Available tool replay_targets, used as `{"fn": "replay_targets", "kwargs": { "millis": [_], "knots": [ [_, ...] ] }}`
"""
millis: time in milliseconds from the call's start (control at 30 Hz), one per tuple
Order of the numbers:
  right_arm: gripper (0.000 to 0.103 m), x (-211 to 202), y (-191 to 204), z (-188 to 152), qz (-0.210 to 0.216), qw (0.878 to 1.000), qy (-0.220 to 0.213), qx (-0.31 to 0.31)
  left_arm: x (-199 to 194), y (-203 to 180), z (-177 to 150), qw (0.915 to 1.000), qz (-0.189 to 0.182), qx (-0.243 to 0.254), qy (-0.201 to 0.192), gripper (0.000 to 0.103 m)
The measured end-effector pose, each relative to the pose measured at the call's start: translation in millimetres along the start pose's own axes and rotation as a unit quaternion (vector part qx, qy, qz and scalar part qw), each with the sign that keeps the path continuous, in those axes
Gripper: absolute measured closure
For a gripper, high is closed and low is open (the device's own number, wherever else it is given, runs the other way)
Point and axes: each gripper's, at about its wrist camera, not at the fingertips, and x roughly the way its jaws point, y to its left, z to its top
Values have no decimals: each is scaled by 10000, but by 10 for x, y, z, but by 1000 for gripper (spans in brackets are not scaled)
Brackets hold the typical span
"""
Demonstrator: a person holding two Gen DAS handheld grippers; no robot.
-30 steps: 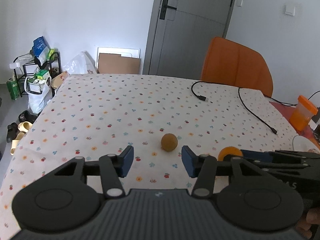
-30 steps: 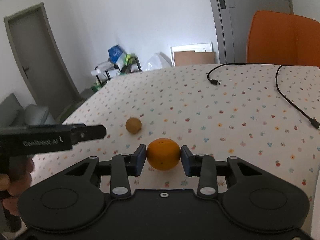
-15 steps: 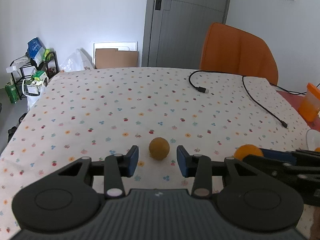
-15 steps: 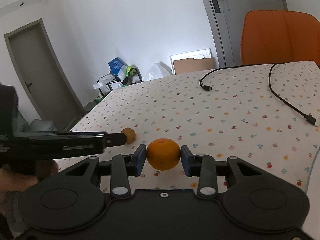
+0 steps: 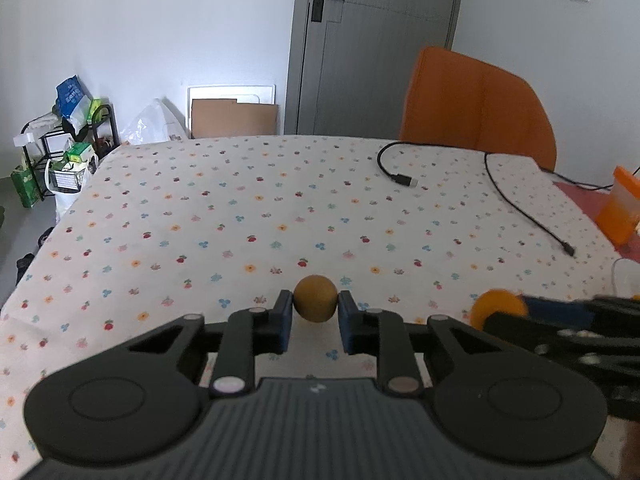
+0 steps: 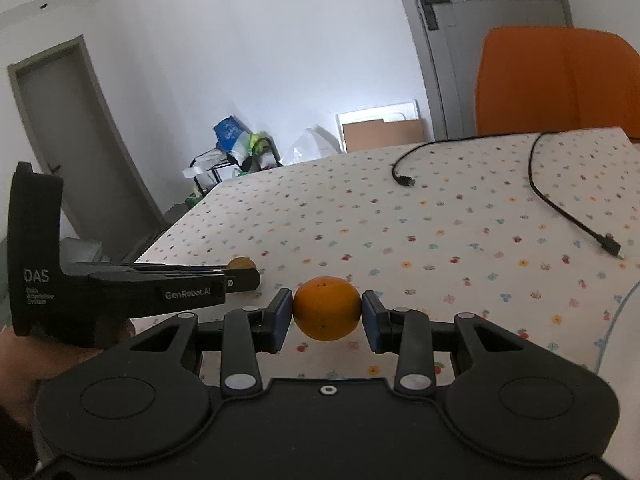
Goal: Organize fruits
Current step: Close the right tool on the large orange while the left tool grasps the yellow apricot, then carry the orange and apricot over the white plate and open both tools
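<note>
Now, on the bench (image 5: 240, 200) under its flower-print cloth, my left gripper (image 5: 315, 314) has just closed its jaws, and the blue pads press both sides of the small brown fruit (image 5: 315, 298), which sits low over the cloth near the front edge. I hold the orange (image 6: 327, 308) in my right gripper (image 6: 327, 314), pads clamped on either side of it, the fruit raised just above the cloth. Seen from the left wrist, the orange shows at the right, beside the brown fruit but apart from it. A black cable (image 5: 520, 208) loops across the far right of the bench, an orange chair (image 5: 476, 108) stands behind it, and an orange cup (image 5: 620, 212) sits at the right edge. A grey door (image 5: 380, 40) closes the background.
</note>
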Motion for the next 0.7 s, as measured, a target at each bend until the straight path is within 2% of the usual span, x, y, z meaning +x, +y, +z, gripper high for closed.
{"fn": "replay_targets", "kwargs": {
  "millis": [67, 167, 267, 700],
  "knots": [
    [67, 24, 25, -15, -102, 9999, 14, -117, -80, -2, -2, 10000, -45, -29, -60, 81],
    [67, 96, -9, -41, 36, 9999, 154, 51, -182, -5, -10, 9998, -108, -97, -136, 81],
    [67, 96, 17, -52, -61, 9999, 149, 58, -266, -9, -17, 9996, -149, -129, -198, 81],
    [67, -361, 92, -55, -261, 9995, -142, -108, -566, -312, -83, 9978, -501, 8, -429, 81]
  ]
}}
